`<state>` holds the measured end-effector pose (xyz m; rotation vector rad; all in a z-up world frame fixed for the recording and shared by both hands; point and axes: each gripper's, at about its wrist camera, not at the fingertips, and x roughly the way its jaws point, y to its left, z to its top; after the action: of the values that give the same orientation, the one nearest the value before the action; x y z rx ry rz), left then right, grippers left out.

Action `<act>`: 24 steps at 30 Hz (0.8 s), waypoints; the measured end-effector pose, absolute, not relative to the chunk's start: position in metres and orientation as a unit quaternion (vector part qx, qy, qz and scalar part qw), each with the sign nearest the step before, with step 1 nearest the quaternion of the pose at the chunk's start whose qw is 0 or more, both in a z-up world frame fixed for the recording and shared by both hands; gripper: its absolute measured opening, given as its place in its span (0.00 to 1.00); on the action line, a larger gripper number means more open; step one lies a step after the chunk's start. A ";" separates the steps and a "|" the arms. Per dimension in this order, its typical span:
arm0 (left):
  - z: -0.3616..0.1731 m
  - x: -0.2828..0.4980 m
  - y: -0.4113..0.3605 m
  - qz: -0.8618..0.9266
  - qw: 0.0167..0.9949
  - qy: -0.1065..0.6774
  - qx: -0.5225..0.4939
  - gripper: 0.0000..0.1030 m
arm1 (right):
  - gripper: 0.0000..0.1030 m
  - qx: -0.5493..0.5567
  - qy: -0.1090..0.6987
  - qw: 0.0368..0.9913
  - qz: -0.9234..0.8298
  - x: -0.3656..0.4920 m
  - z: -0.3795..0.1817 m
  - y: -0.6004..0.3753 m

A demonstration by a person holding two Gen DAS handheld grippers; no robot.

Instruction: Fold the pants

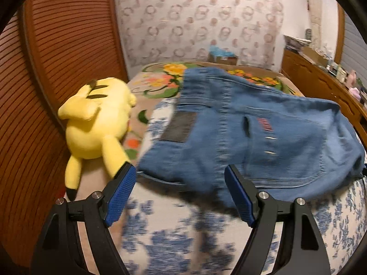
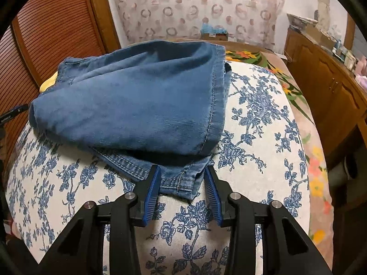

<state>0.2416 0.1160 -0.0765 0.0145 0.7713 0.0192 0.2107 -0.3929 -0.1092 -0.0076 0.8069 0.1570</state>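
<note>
Left wrist view, blurred. The jeans [image 1: 252, 133] lie in a partly folded heap across the centre and right of the frame, on a white cloth with blue flowers [image 1: 160, 240]. A dark waistband patch shows near frame centre, and a back pocket sits right of centre. The left gripper [image 1: 180, 176] stands at the bottom of the frame, jaws wide apart. Its right blue pad [image 1: 238, 197] overlaps the near edge of the denim; whether it touches cannot be told through the blur. Its left pad lies beside the foot of a yellow plush toy [image 1: 96, 119], which lies at middle left against a brown slatted door [image 1: 45, 68].

Right wrist view, sharp. The jeans [image 2: 137, 105] fill the upper centre, one layer folded over another, with a stitched hem running down the right side of the top layer. A lower hem corner points toward the bottom centre. The right gripper [image 2: 181, 171] sits at bottom centre, jaws at a narrow setting, one on either side of that corner. The pads [image 2: 152, 190] flank the fabric without visibly pressing it. A floral blanket [image 2: 305, 123] runs along the right edge, with a wooden cabinet [image 2: 321, 73] behind it at upper right.
</note>
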 end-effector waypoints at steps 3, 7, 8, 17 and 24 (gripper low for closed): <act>-0.080 0.246 0.131 0.025 0.924 0.381 0.002 0.78 | 0.30 -0.008 0.390 0.917 0.077 0.213 -0.111 -0.396; -0.088 0.254 0.136 0.021 0.920 0.391 -0.006 0.78 | 0.27 -0.010 0.386 0.919 0.075 0.212 -0.113 -0.397; -0.092 0.258 0.136 0.017 0.920 0.393 -0.006 0.78 | 0.26 -0.009 0.386 0.920 0.074 0.212 -0.113 -0.397; -0.109 0.280 0.145 0.037 0.906 0.422 -0.004 0.67 | 0.27 0.041 0.380 0.921 0.078 0.209 -0.113 -0.410; -0.111 0.284 0.140 0.014 0.907 0.422 -0.011 0.45 | 0.27 0.034 0.374 0.924 0.073 0.210 -0.116 -0.405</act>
<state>0.2839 0.1398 -0.1111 -0.0221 0.8707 0.0296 0.2100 -0.4047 -0.1161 0.0695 0.7669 0.1498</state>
